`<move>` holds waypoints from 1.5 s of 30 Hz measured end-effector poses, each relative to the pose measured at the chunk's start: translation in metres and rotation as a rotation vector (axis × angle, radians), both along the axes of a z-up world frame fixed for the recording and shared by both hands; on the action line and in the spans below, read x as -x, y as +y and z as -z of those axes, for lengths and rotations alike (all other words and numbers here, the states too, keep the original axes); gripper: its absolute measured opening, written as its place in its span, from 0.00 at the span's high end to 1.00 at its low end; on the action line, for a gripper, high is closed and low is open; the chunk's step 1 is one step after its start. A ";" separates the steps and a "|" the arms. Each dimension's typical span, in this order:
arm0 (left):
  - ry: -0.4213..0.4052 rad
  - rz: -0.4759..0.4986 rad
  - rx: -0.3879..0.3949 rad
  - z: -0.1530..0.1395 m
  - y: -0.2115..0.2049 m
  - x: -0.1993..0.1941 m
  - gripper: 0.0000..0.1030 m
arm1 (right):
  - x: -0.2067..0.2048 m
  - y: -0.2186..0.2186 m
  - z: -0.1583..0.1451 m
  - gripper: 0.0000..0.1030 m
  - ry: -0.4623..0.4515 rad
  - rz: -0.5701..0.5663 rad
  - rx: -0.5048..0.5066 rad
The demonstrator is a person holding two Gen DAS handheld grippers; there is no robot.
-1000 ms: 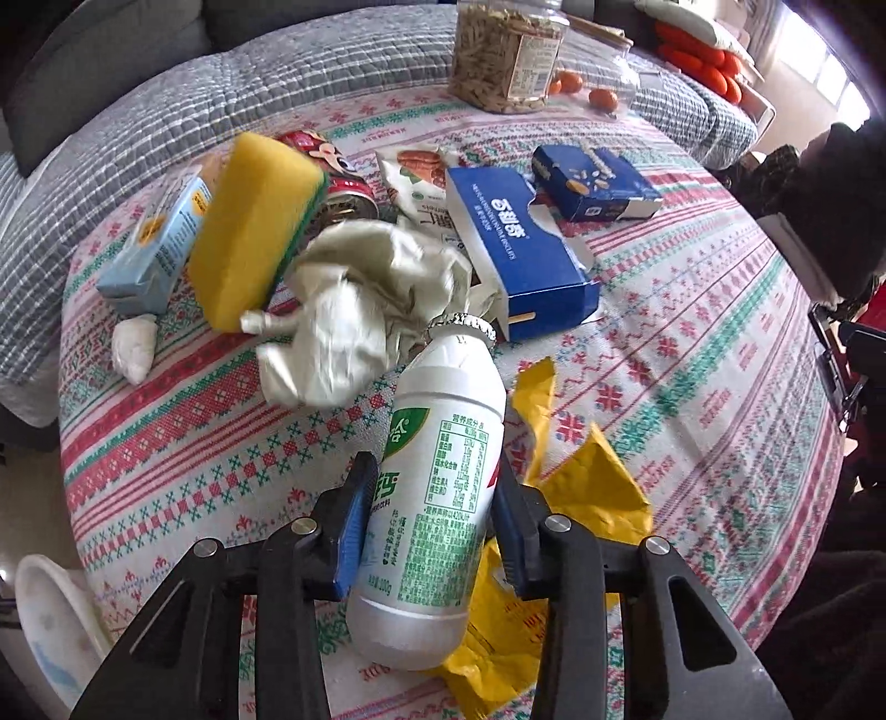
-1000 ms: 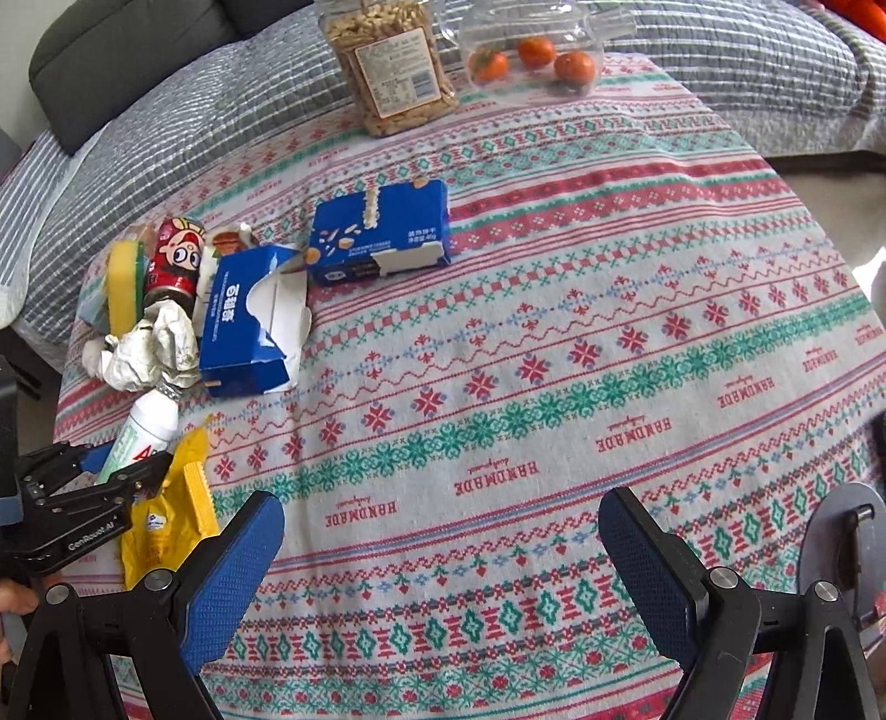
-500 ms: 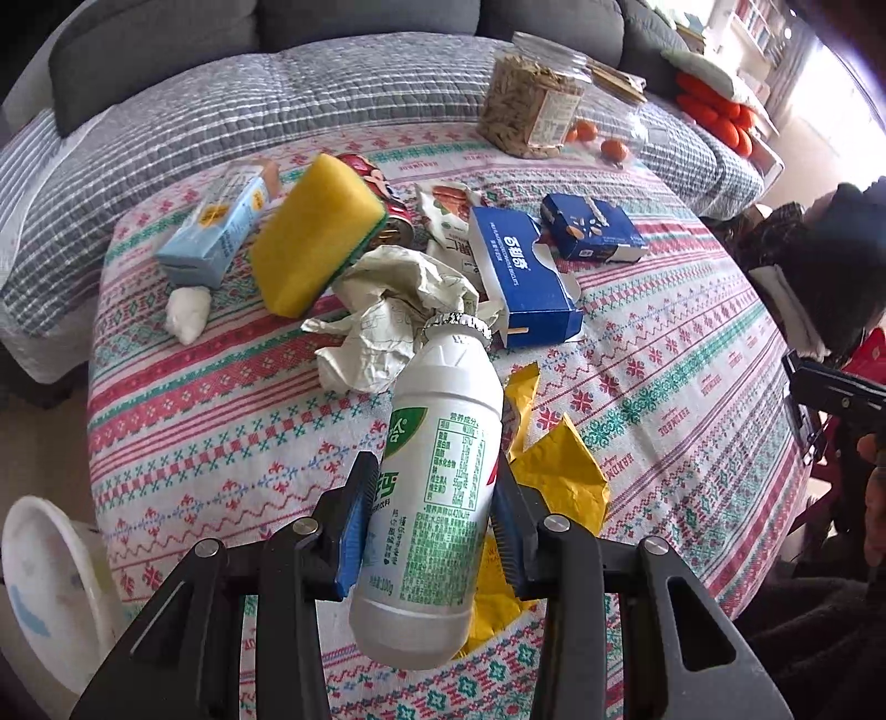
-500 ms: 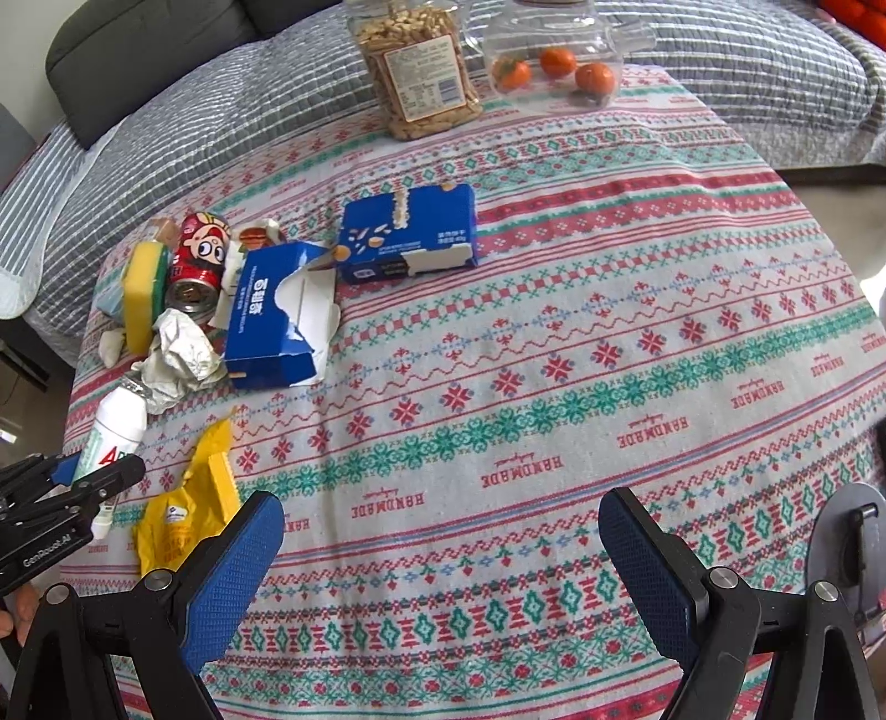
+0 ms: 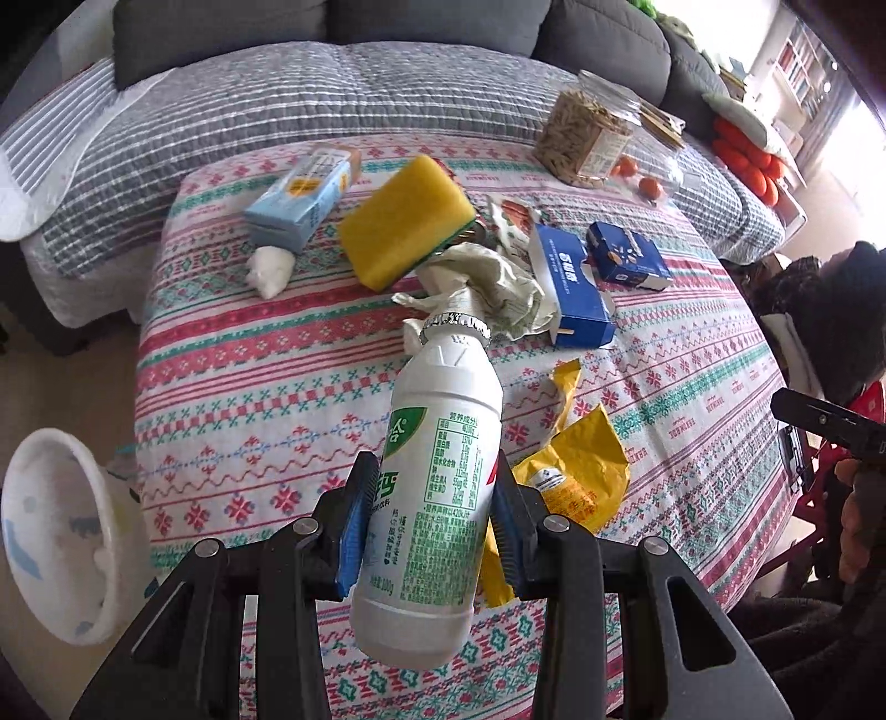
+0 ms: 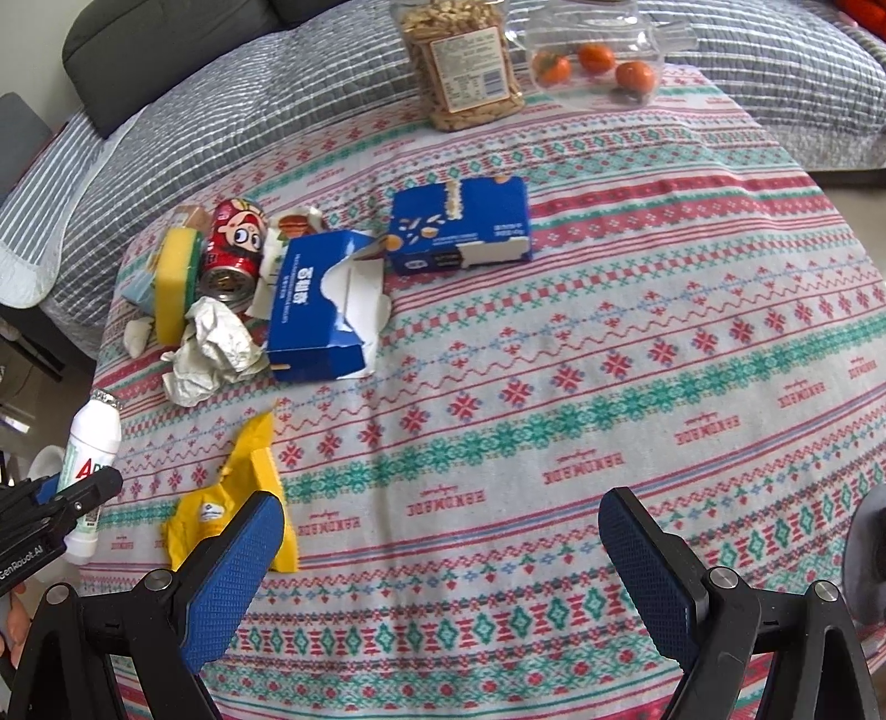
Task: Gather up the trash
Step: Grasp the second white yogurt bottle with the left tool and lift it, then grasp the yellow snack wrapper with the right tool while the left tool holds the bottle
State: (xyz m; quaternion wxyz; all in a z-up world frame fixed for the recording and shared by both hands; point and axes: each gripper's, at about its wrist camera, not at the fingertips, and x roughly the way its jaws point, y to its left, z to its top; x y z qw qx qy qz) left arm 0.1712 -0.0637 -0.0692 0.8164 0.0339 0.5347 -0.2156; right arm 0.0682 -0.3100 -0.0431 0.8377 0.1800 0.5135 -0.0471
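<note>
Yellow sponge (image 5: 407,221) hides most of the red can (image 5: 470,231).

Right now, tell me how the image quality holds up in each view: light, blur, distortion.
Left wrist view: strong fisheye bending the tablecloth edges; window glare blown out at upper right; white bottle in the left gripper stays sharp. Right wrist view: even daylight, soft shadows, dark vignette corners, right gripper fingers crisp, no motion blur evident.

This is a home living room. A grey sofa (image 5: 332,50) with a striped quilted cover (image 5: 310,105) stands along the far side of a round table under a knitted-pattern tablecloth (image 6: 554,387). Snack boxes, a jar of nuts (image 6: 462,61) and tangerines (image 6: 595,58) lie about, with bookshelves (image 5: 797,72) far right.
</note>
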 end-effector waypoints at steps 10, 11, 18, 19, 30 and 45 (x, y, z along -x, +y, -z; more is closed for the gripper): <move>0.010 -0.070 -0.001 0.000 0.038 0.005 0.60 | -0.015 0.033 0.008 0.08 0.026 -0.046 -0.016; 0.010 -0.075 -0.003 -0.001 0.043 0.006 0.60 | -0.017 0.039 0.010 0.08 0.031 -0.056 -0.014; 0.012 -0.116 -0.016 0.000 0.075 0.009 0.60 | -0.033 0.078 0.025 0.08 0.070 -0.136 -0.006; 0.014 -0.123 -0.016 0.000 0.079 0.010 0.60 | -0.034 0.083 0.027 0.08 0.074 -0.144 -0.005; 0.032 -0.195 0.008 0.000 0.110 0.016 0.60 | -0.049 0.113 0.046 0.08 0.125 -0.196 -0.080; 0.046 -0.199 0.022 0.003 0.126 0.016 0.60 | -0.073 0.137 0.072 0.23 0.191 -0.207 -0.049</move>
